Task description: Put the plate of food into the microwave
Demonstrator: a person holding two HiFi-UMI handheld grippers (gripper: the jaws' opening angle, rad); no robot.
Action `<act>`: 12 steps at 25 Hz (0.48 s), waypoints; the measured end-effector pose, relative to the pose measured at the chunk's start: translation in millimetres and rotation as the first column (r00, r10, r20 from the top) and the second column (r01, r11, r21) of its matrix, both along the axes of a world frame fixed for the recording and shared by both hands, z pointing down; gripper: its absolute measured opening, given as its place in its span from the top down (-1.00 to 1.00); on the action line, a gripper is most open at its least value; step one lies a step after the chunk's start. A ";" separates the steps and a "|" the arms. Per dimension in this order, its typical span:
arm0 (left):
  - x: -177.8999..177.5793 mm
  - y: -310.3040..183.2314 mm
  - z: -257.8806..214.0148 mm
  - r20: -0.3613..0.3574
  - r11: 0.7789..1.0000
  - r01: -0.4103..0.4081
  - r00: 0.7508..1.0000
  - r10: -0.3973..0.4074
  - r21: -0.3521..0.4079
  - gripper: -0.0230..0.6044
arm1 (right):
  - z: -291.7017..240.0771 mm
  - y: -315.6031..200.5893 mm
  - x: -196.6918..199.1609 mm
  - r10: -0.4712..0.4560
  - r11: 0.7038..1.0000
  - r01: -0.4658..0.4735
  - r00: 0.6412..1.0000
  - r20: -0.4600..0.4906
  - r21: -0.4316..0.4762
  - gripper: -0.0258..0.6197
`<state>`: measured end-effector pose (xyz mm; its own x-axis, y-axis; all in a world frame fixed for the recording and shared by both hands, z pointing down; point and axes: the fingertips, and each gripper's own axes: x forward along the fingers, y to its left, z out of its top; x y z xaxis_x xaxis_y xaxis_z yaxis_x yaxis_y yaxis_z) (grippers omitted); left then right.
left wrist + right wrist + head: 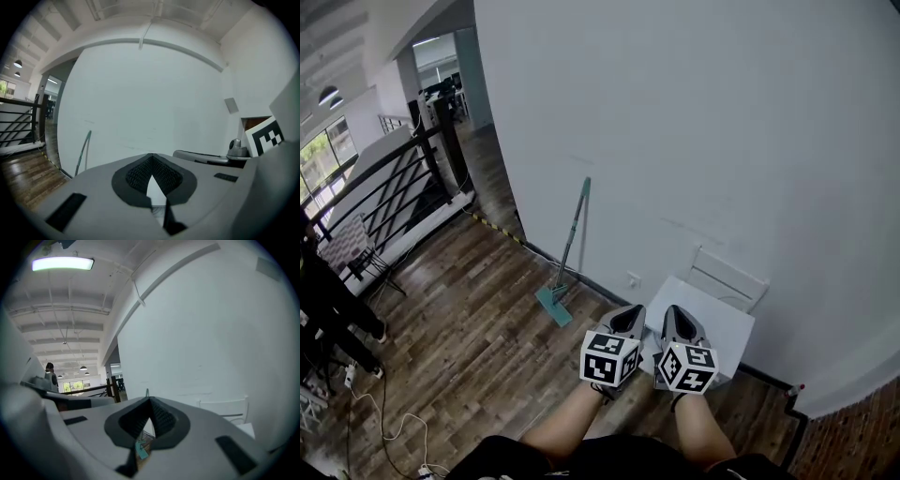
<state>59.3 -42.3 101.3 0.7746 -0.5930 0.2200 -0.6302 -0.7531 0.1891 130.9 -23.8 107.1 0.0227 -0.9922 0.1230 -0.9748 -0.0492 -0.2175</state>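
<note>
Left gripper (628,317) and right gripper (676,317) both have jaws pressed together, nothing between them, facing the white wall (722,141). Plate of food and microwave are in no view. Risk: searching blind, a gripper clips the white chair (712,314) or the mop (569,246).

Open loft office — wood floor (469,347), black railing (394,187), exposed ceiling beams (70,326)

Grey shells on both, the left claw (627,317) and the right claw (677,317), each topped by a white cube (610,357) with black square markers; black ribbed pads (138,174) inside, black slots (65,212) on top; black clothing (525,457) lower frame.
</note>
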 end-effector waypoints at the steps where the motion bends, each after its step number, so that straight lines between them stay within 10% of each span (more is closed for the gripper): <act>1: -4.0 -0.2 -2.6 -0.003 1.000 0.002 1.000 -0.002 0.005 0.94 | -1.9 -0.1 -3.4 -0.001 1.000 0.001 1.000 -0.002 0.005 0.88; 12: -34.1 2.0 -7.8 -0.024 0.999 0.032 0.999 -0.031 0.028 0.94 | -3.5 5.5 -32.6 -0.020 1.000 0.020 1.000 -0.023 0.018 0.88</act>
<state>25.2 -40.3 93.5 0.7604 -0.6227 0.1847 -0.6491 -0.7384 0.1830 98.3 -18.3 103.6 0.0052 -0.9945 0.1047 -0.9803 -0.0257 -0.1959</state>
